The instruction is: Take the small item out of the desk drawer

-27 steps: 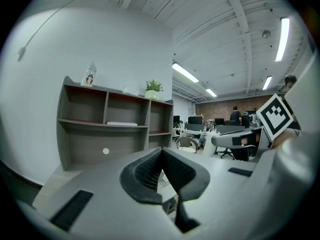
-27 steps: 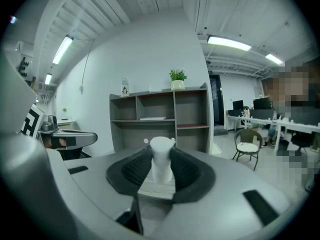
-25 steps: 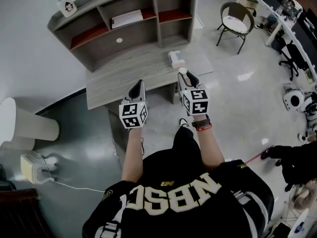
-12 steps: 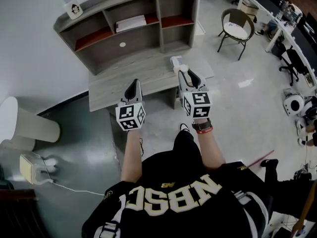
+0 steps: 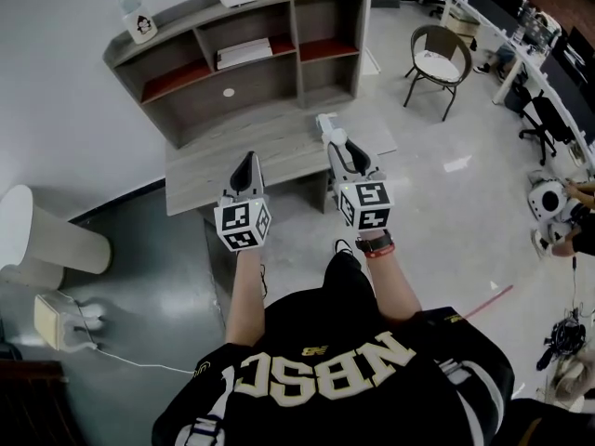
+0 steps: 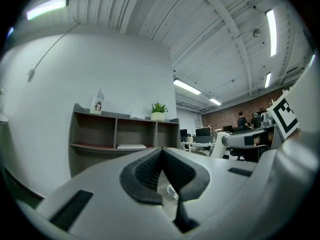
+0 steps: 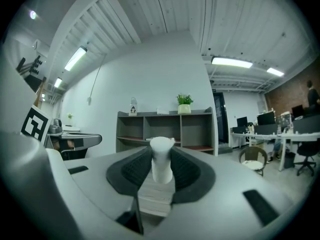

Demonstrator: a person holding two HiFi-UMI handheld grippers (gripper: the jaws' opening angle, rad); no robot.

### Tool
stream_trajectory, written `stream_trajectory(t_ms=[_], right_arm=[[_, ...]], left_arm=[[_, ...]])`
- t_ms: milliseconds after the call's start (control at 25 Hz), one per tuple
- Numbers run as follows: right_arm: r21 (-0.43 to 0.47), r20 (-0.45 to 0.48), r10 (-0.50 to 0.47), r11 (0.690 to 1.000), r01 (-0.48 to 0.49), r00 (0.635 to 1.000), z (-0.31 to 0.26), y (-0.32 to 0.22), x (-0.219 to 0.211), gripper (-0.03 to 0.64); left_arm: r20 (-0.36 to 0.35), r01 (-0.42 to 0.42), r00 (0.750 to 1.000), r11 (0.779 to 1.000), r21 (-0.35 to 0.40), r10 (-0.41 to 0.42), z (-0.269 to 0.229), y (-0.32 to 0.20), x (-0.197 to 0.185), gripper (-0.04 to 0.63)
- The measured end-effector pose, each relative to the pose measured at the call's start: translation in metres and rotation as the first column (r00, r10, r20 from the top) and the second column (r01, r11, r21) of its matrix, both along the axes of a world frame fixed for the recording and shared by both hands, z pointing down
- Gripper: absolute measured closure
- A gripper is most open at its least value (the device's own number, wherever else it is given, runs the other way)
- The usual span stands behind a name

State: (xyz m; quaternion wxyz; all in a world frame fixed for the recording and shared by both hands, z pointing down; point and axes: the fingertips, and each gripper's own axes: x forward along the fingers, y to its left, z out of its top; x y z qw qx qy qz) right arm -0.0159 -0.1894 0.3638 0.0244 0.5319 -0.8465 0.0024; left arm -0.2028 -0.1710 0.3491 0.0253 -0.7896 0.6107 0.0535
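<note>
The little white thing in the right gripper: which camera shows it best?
The right gripper view. There the little white thing stands big in the middle, pinched between the right gripper's pads. The head view shows only a tiny white tip at that gripper's jaws. In the left gripper view it is too small to be sure of.

White wall [image 5: 56, 82], plain. Grey floor [image 5: 158, 277], glossy, showing reflections. Grey wood desk [image 5: 200, 165] stands against the wall and carries a shelf unit [image 5: 270, 86] with red-lined shelves. Round chair [image 5: 435, 49], white cushion, to the right. Ribbed white ceiling [image 6: 150, 14] with lit strip lights [image 6: 47, 6]. Brick wall [image 6: 250, 104] at the far end.
</note>
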Motion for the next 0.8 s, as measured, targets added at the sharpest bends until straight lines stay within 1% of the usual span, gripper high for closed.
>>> stream_trajectory(t_ms=[160, 320, 560, 800], right_arm=[[-0.004, -0.006, 0.017, 1.0, -0.017, 1.0, 0.001, 0.006, 0.007, 0.492], [-0.019, 0.016, 0.009, 1.0, -0.008, 1.0, 0.002, 0.013, 0.011, 0.492], [-0.041, 0.021, 0.031, 0.999, -0.03, 0.999, 0.01, 0.027, 0.022, 0.492], [-0.075, 0.051, 0.006, 0.997, -0.002, 0.999, 0.029, 0.025, 0.009, 0.492]], left_arm=[[0.003, -0.013, 1.0, 1.0, 0.005, 0.013, -0.004, 0.004, 0.008, 0.589], [0.005, -0.019, 1.0, 1.0, 0.007, 0.019, -0.007, 0.006, 0.012, 0.589], [0.003, -0.046, 0.999, 0.999, -0.006, 0.046, 0.0, 0.013, 0.024, 0.589], [0.017, -0.044, 0.999, 0.999, -0.02, 0.044, 0.013, 0.013, 0.018, 0.589]])
